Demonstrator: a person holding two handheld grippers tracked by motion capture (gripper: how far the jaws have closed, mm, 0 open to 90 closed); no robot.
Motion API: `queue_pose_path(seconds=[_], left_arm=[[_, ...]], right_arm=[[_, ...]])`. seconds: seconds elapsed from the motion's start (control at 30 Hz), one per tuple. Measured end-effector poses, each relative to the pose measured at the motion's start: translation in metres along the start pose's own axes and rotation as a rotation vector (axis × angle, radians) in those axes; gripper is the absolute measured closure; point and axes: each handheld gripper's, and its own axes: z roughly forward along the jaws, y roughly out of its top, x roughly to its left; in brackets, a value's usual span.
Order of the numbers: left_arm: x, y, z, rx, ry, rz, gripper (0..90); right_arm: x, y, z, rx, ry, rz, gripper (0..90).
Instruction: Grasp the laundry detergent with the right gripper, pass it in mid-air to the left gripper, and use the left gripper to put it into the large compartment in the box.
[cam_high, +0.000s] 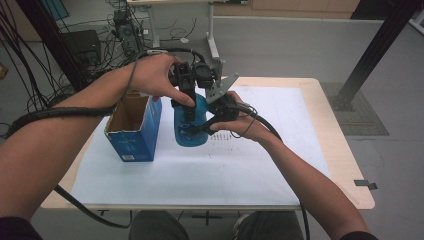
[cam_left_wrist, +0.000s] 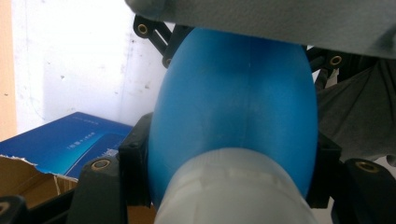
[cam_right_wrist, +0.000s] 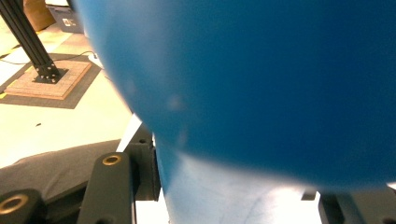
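Blue and rounded, a rubber bulb (cam_high: 192, 125) with a whitish neck is held above the white sheet (cam_high: 200, 170) that covers the wooden table (cam_high: 345, 165), just right of an open blue cardboard box (cam_high: 135, 132). Both grippers have it. The left gripper (cam_high: 187, 102) comes down on it from above, and in the left gripper view its black jaws sit clenched against either side of the bulb (cam_left_wrist: 233, 112), close to where the blue body meets the pale neck (cam_left_wrist: 229, 191). The right gripper (cam_high: 202, 127) reaches in from the right side at the bulb's lower part; in the right gripper view the blue body (cam_right_wrist: 261, 79) looms very near and out of focus, with the jaws pressed in at the narrower pale part (cam_right_wrist: 224, 196) beneath it, so that gripper seems to be grasping the neck end, though the blur makes the exact contact hard to judge. The box (cam_left_wrist: 60, 144) shows torn brown flaps at its open top and stands on the sheet, near the bulb but apart from it. A grey plate (cam_high: 220, 85) on one gripper juts up behind the bulb.
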Motion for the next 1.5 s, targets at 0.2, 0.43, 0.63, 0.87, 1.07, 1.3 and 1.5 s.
queue_pose_path(seconds=[0.2, 0.43, 0.63, 0.87, 1.07, 1.3, 1.5], left_arm=[[-0.0005, 0.0013, 0.0003, 0.005, 0.003, 0.003, 36.8], [-0.001, 0.0015, 0.0006, -0.001, 0.001, -0.002, 37.0], [-0.0008, 0.0024, 0.0004, 0.01, 0.0, 0.004, 37.1], [-0.001, 0.0029, 0.001, 0.01, -0.002, 0.0, 37.2], [-0.0001, 0.003, 0.0001, 0.012, -0.006, 0.001, 37.3], [0.0, 0.0044, -0.0002, 0.011, -0.005, 0.0, 37.3], [-0.0002, 0.005, -0.0003, 0.015, -0.005, 0.0, 37.3]], right_arm=[[-0.0006, -0.0003, -0.0001, 0.009, -0.009, -0.009, 42.7], [0.0002, -0.0003, 0.0001, 0.004, 0.004, 0.006, 42.5], [0.0002, -0.0004, -0.0001, 0.006, 0.0, 0.004, 42.2], [0.0003, -0.0009, -0.0003, 0.008, -0.002, 0.002, 42.0], [-0.0008, -0.0012, -0.0009, 0.01, -0.01, -0.009, 41.9], [-0.0002, -0.0013, -0.0022, 0.005, -0.004, 0.001, 41.9], [-0.0008, -0.0017, -0.0026, 0.003, -0.003, 0.003, 41.7]])
